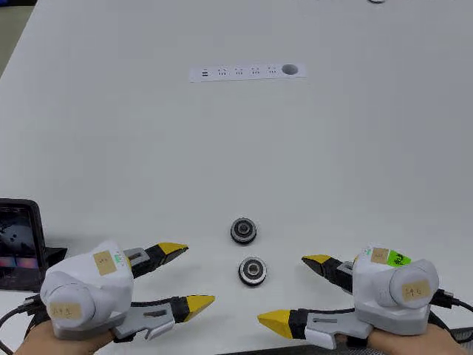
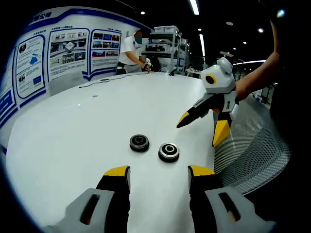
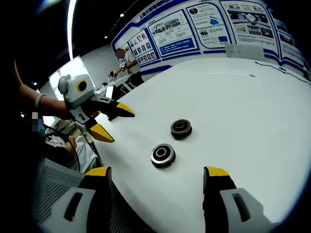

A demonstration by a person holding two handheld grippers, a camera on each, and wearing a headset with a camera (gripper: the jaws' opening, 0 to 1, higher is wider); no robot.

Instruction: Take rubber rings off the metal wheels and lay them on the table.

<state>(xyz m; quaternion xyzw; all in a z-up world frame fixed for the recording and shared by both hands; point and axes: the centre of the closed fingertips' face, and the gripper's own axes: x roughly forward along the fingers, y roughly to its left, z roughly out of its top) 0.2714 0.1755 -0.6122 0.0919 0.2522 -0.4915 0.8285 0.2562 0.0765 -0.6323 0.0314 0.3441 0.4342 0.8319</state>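
Two wheels (image 1: pixel 252 271) rest near the table (image 1: pixel 148 148) edge.

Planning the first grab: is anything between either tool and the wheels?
Nothing visible. Only bare table separates the left tool and right tool from the near wheel; the far wheel sits just beyond.

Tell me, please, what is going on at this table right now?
A person holds a yellow-tipped two-jaw tool in each hand: the left tool and right tool hover open on either side of two small round metal wheels lying on the white table, touching neither. Work on them seems not yet begun.
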